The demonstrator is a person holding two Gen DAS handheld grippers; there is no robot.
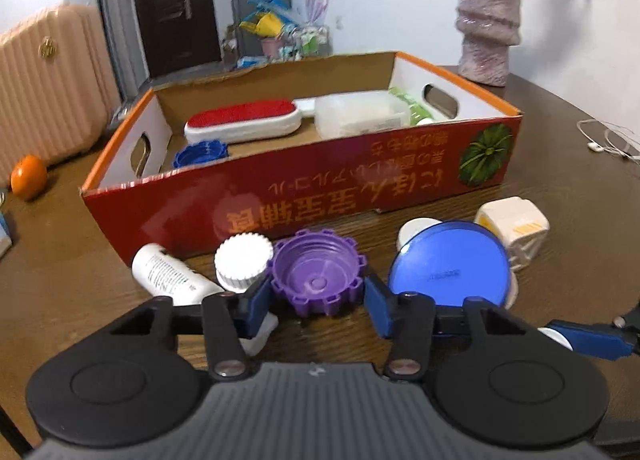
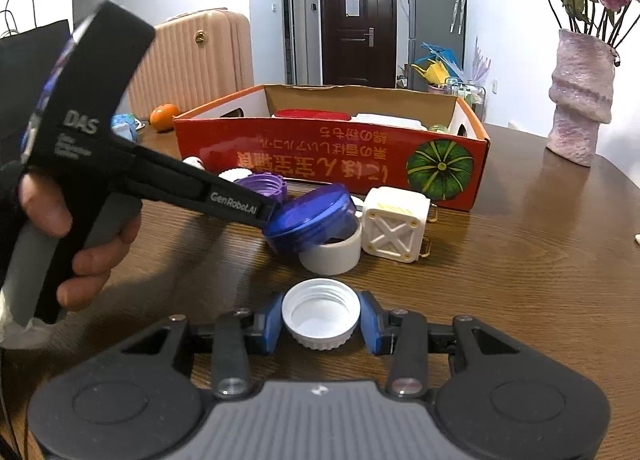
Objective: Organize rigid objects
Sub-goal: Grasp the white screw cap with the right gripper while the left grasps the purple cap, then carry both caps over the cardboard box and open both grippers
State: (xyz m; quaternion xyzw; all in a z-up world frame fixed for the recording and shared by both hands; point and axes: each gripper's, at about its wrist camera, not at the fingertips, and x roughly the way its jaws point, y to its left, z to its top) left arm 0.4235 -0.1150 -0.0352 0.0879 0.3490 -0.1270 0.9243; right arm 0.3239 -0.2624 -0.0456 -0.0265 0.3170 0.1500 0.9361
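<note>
Beside box wall, tongs flanking purple cap

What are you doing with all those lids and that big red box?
A person is tidying hard little things on a wooden table into the red cardboard box. The left tongs are closed around a purple cap, and the right tongs grip a white cap. Both caps sit low by the table, not in the box yet. A red brush and a blue cap already lie inside. A blue lid and a white cube wait outside.
</note>
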